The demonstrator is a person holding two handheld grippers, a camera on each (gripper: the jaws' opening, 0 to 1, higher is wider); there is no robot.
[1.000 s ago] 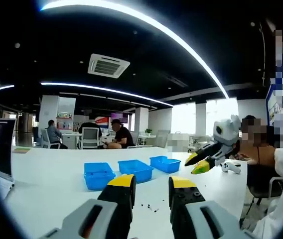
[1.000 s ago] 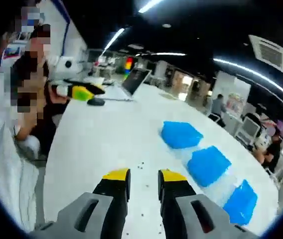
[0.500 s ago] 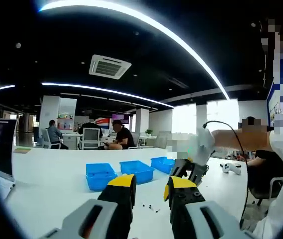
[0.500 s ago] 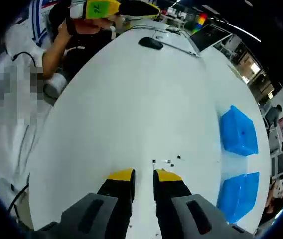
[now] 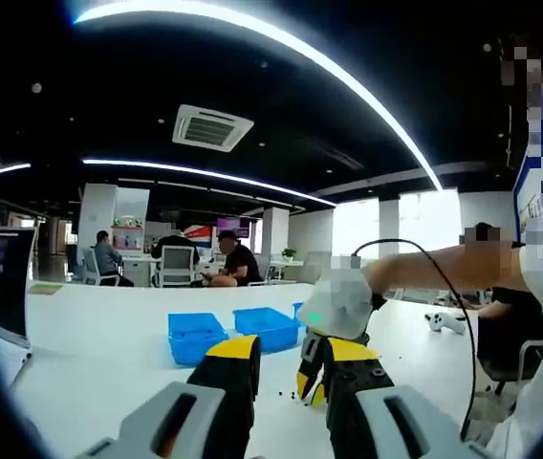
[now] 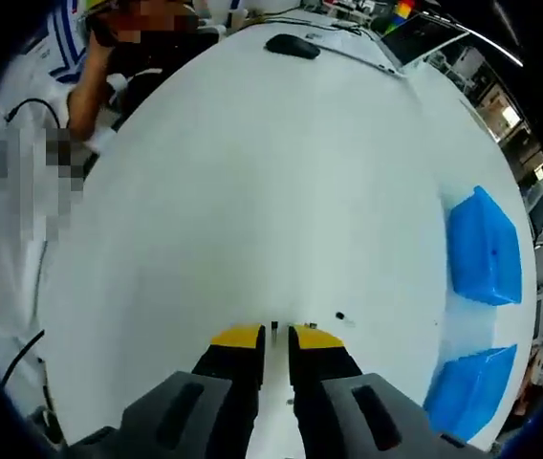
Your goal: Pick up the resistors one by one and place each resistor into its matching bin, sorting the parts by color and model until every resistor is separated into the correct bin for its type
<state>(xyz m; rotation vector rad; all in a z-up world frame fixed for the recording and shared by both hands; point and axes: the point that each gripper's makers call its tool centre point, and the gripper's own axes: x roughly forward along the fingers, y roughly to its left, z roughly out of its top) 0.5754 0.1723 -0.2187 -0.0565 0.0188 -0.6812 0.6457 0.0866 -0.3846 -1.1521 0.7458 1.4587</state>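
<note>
Right hand-held gripper (image 6: 276, 335) nearly closed over resistors (image 6: 340, 316), grip unclear, blue bins (image 6: 487, 251) apparently empty

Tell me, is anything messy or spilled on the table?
Nothing looks spilled or broken. A few tiny dark resistors lie loose on the white table, waiting to be sorted. The blue bins sit upright in a row.

The square plastic bins (image 5: 195, 335) at the middle are bright blue. The big flat table (image 6: 281, 182) is plain white. The right gripper (image 6: 276, 335) at the bottom has yellow tips on black fingers.
</note>
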